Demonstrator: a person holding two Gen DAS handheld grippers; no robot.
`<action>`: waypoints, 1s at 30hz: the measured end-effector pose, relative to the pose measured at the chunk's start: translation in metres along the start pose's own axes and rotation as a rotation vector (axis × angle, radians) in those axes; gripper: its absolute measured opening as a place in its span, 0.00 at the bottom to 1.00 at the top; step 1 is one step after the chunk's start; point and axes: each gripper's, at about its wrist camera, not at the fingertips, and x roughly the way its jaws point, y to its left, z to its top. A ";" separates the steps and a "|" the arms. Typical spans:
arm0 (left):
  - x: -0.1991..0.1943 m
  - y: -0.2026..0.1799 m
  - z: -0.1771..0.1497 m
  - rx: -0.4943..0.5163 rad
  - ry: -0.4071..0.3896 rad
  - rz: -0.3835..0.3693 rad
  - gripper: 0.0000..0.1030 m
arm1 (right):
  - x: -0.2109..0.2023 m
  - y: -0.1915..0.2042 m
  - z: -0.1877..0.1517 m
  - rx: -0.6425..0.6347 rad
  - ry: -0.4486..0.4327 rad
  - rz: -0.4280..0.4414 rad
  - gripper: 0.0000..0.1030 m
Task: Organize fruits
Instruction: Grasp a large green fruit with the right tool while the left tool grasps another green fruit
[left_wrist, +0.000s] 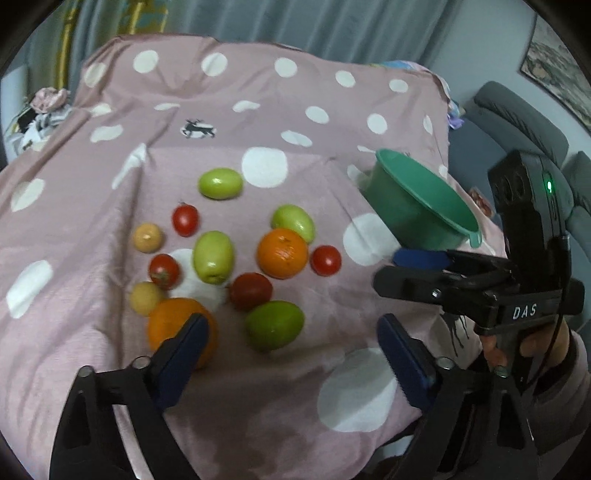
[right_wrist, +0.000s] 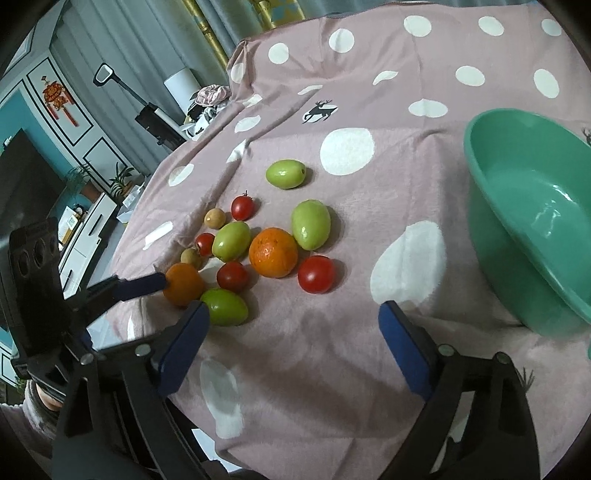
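Left gripper (left_wrist: 291, 347): jaws spread wide with nothing between the pads; it hangs tilted down over the near end of the fruit pile.
Near orange (left_wrist: 177, 328): lies just ahead of the left-hand pad (left_wrist: 184, 354), partly behind it. In the right wrist view a blue pad reaches up to its side; whether it touches I cannot tell.
Green fruit (left_wrist: 275, 325): lies just ahead of the gap between the left gripper's jaws, towards the left-hand pad (the likeliest first pick, I judge).
Right gripper (right_wrist: 291, 339): jaws spread, empty; bare cloth lies in the gap, the pile ahead and towards the left-hand jaw.
Green bowl (right_wrist: 524, 221): empty, ahead of and outside the right-hand jaw, placed close by probably to receive fruit.
Rest of the fruit: cherry tomatoes (right_wrist: 316, 274), a second orange (right_wrist: 273, 252), more green fruits and small tan ones sit loosely clustered on the polka-dot cloth (right_wrist: 332, 387).
Stage: nothing sorted yet, by the look of it.
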 end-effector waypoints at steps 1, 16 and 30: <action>0.005 -0.001 0.001 0.001 0.016 0.001 0.81 | 0.001 0.001 0.002 -0.001 0.003 0.006 0.86; 0.027 -0.007 0.009 0.049 0.109 0.043 0.61 | 0.036 -0.006 0.041 0.044 0.058 0.038 0.68; 0.039 -0.012 0.015 0.153 0.224 0.067 0.53 | 0.078 -0.018 0.074 0.056 0.148 -0.004 0.41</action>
